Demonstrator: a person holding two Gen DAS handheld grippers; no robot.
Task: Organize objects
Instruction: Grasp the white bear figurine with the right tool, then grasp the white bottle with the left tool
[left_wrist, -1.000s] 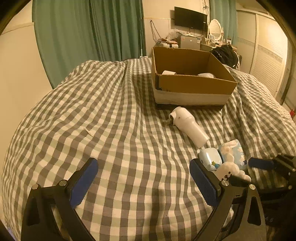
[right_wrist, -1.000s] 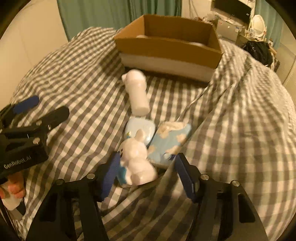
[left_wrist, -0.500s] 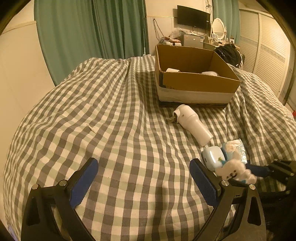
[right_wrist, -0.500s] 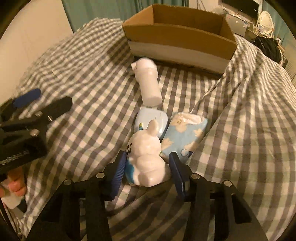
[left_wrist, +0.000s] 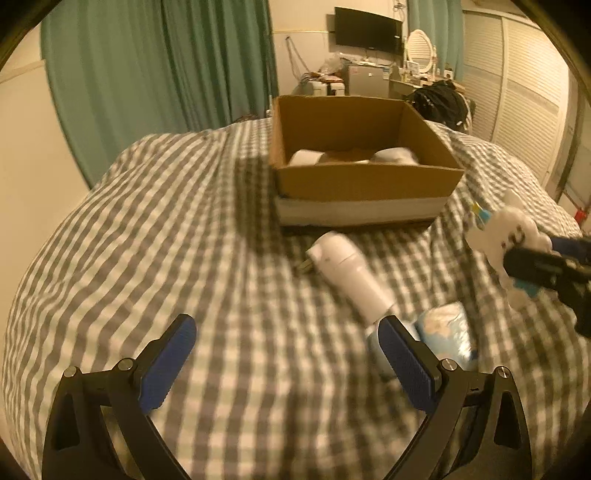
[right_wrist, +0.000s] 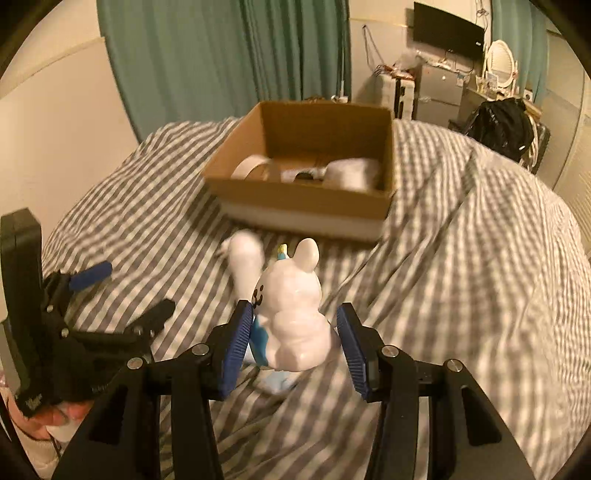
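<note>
My right gripper (right_wrist: 295, 332) is shut on a white bunny figurine (right_wrist: 291, 306) and holds it upright above the checked bedspread. In the left wrist view the bunny (left_wrist: 506, 236) hangs at the right edge in that gripper (left_wrist: 546, 258). An open cardboard box (right_wrist: 295, 195) stands further back on the bed, with a tape roll (right_wrist: 251, 166) and a white item (right_wrist: 354, 170) inside. A white bottle (left_wrist: 351, 273) lies on its side in front of the box (left_wrist: 369, 181). My left gripper (left_wrist: 288, 362) is open with nothing between its fingers, low over the bedspread, left of the bottle.
A blue-and-white tissue pack (left_wrist: 447, 332) lies on the bed just right of my left gripper's right finger. Green curtains (left_wrist: 166, 74) hang behind the bed. A desk with a black bag (right_wrist: 506, 125) stands at the back right. The bedspread (left_wrist: 147, 240) spreads wide to the left.
The right gripper closed on the bunny and lifted it off the bed, away from the tissue pack. The left gripper moved forward, closer to the bottle and the box.
</note>
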